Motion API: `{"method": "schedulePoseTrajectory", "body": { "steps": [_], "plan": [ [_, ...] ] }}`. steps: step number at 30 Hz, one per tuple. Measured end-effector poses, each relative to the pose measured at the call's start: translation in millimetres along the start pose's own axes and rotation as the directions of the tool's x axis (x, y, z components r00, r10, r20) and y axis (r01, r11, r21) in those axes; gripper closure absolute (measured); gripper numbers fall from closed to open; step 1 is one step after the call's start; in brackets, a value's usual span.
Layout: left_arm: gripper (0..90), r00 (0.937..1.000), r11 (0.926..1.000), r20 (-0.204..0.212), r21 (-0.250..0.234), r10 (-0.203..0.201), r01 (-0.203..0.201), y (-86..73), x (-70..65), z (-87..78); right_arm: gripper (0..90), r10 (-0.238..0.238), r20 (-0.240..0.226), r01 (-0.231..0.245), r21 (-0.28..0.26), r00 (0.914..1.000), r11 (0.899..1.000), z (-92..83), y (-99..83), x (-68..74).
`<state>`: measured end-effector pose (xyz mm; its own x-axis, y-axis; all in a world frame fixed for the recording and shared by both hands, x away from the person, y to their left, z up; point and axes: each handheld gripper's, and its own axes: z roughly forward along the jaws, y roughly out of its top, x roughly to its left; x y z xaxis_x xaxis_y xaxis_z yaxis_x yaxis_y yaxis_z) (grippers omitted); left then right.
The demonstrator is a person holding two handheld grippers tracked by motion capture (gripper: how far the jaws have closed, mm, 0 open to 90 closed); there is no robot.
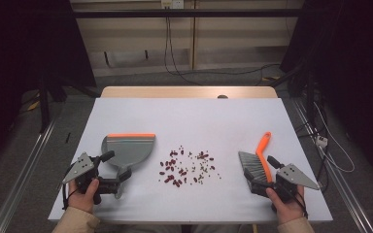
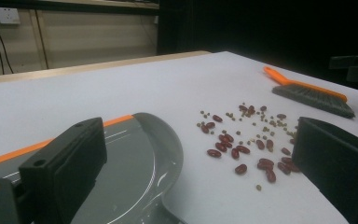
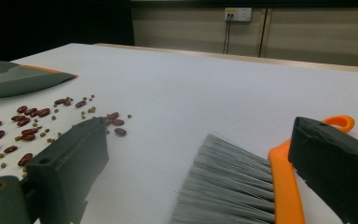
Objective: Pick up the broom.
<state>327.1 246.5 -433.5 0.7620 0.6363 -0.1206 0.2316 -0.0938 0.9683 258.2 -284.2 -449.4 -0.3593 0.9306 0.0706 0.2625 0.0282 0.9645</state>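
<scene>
- Now, both wide open: left gripper (image 1: pixel 110 171) around dustpan (image 1: pixel 128 148), right gripper (image 1: pixel 260 174) around brush (image 1: pixel 256 162).
- Could scatter beans (image 1: pixel 188 167) with a rough sweep.

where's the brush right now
In the high view the brush lies on the white table at the right, just right of the scattered beans, its bristle end between the open jaws of the right gripper.

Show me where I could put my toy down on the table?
The far half of the white table is bare, beyond the grey dustpan with orange edge and the orange-handled grey brush. Between those two it's crowded with scattered red and green beans.
</scene>
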Motion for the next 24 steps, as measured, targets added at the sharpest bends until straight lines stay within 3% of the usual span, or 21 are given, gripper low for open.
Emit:
{"method": "schedulePoseTrajectory", "body": {
  "steps": [13,15,19,23,24],
  "plan": [
    [3.0,1.0000,1.0000,0.001,-0.004,-0.006,0.006,-0.2,-0.3,-0.1,3.1,0.006,0.009,-0.006,0.023,0.9999,1.000,1.4,3.9,-6.9],
    [3.0,1.0000,1.0000,0.000,-0.003,-0.004,0.004,-0.2,-0.1,0.1,2.9,0.002,0.009,-0.003,0.063,1.0000,0.998,4.3,6.8,-11.9],
    [3.0,1.0000,1.0000,0.002,-0.001,-0.009,0.009,-0.5,-0.7,0.8,2.9,-0.008,0.037,0.005,0.091,0.9993,0.996,8.0,10.6,-19.1],
    [3.0,1.0000,1.0000,0.001,0.003,-0.008,0.008,-0.9,-0.6,0.7,3.7,0.032,0.059,-0.040,0.141,0.9977,0.989,11.9,9.1,-29.9],
    [3.1,0.9999,0.9999,-0.001,0.000,-0.014,0.014,-1.1,-0.7,0.6,4.3,0.045,0.063,-0.055,0.181,0.9970,0.982,14.7,6.8,-34.3]
  ]
}}
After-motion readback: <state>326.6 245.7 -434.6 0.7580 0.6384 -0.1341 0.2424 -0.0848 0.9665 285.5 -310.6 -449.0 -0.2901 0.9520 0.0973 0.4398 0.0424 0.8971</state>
